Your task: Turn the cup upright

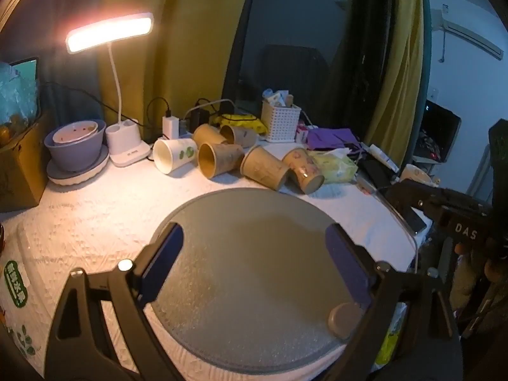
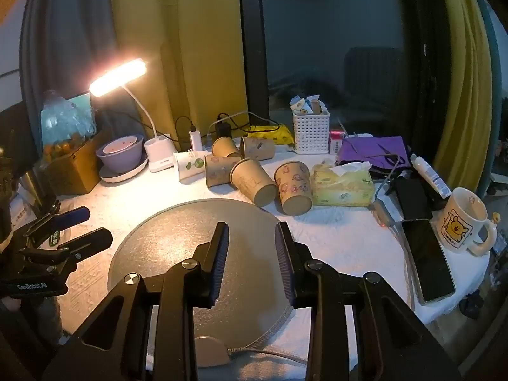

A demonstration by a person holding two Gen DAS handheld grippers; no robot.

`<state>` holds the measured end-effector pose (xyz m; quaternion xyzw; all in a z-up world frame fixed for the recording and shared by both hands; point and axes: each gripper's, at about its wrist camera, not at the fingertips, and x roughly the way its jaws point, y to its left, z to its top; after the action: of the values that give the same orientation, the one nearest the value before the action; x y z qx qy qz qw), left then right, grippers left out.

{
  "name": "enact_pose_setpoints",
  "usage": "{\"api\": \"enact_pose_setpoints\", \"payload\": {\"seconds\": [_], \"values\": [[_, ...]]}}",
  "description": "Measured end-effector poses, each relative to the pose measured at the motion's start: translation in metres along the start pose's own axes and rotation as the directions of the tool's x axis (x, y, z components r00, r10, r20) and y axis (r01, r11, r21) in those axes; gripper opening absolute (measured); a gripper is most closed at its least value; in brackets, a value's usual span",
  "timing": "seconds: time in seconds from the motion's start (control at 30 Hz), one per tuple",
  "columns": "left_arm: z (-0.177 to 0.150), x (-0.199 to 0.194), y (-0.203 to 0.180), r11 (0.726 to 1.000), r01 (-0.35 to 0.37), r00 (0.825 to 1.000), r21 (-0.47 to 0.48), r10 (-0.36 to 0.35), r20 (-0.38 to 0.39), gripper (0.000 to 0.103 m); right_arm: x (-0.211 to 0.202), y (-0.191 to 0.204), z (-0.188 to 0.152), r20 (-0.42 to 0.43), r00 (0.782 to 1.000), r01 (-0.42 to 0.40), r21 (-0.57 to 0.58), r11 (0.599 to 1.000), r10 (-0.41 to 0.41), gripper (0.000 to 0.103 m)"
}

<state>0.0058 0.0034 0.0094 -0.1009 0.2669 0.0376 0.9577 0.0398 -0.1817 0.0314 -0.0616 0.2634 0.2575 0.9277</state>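
Several paper cups lie on their sides at the back of the white table: a white cup with green print, brown cups and a cup with pink print. A round grey mat lies in front of them. My left gripper is open and empty above the mat; it also shows in the right wrist view. My right gripper is open and empty above the mat, well short of the cups.
A lit desk lamp, purple bowls, a white basket, a tissue pack, a phone, a mug, a cardboard box and chargers with cables ring the table.
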Motion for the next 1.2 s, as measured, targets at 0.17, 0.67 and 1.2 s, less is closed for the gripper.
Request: {"api": "enact_pose_setpoints", "payload": {"seconds": [0.17,0.67,1.2], "values": [[0.0026,0.0001,-0.0013,1.0,-0.003,1.0,0.002,0.003,0.005,0.092,-0.0001,0.0,0.0012,0.003,1.0,-0.003,0.001,1.0,0.003,0.032],[0.0042,-0.0015,-0.0037,1.0,-0.005,1.0,0.004,0.004,0.014,0.092,0.0039,-0.0065,0.0029,-0.003,1.0,-0.003,0.006,1.0,0.003,0.032],[0.0058,-0.0027,-0.0065,1.0,-0.007,1.0,0.0,0.007,0.016,0.092,0.0036,-0.006,0.0029,-0.004,1.0,-0.007,0.005,1.0,0.007,0.032]]}}
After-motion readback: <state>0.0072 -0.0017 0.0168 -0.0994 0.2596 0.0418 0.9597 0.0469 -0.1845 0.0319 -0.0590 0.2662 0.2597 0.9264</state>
